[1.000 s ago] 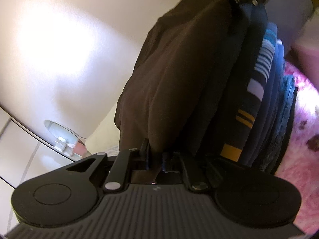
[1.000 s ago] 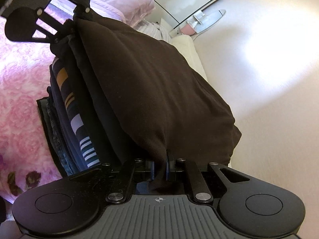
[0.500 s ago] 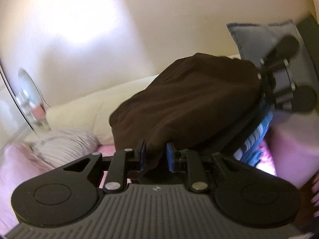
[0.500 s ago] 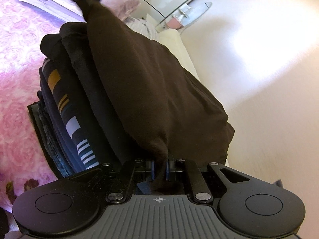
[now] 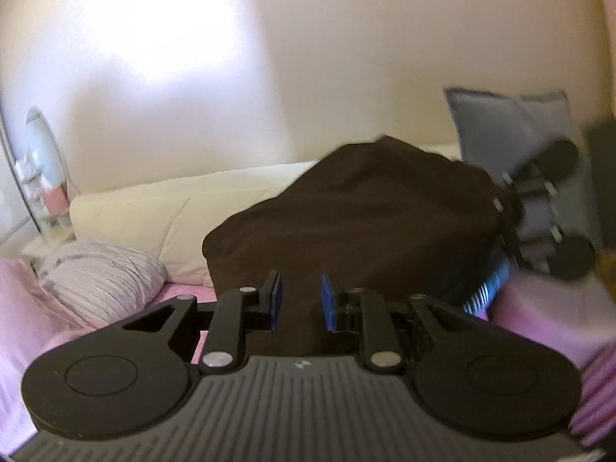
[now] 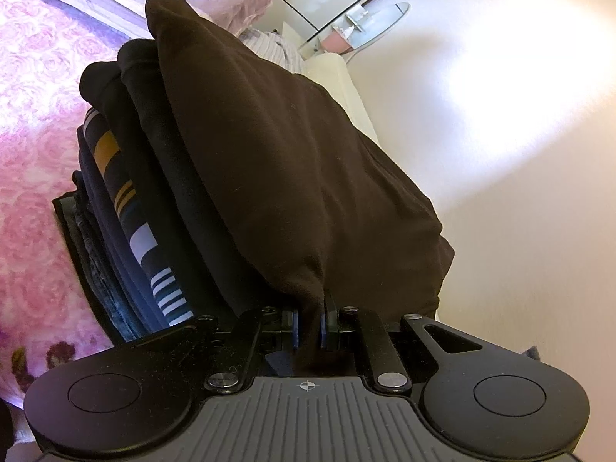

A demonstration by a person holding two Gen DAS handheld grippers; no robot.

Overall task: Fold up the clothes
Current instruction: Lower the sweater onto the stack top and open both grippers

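Atop a stack of folded clothes point(image 6: 127, 208) on the pink bedspread point(image 6: 34, 123), a soft, limp brown garment point(image 6: 277, 161) sags; right gripper point(image 6: 308, 331) pinches its corner, left gripper point(image 5: 298, 304) stands spread, cloth slack between. Edges grip best.

Honestly no readable text, brand, label or number anywhere in either view. Closest thing to a sign is a small crosshair mark point(image 6: 307, 385) printed on the ribbed gripper body point(image 6: 308, 419) in the right wrist view, dead centre just behind the jaws. The left wrist view has a tiny pale mark point(image 5: 300, 364) in the same spot, too blurry to read.
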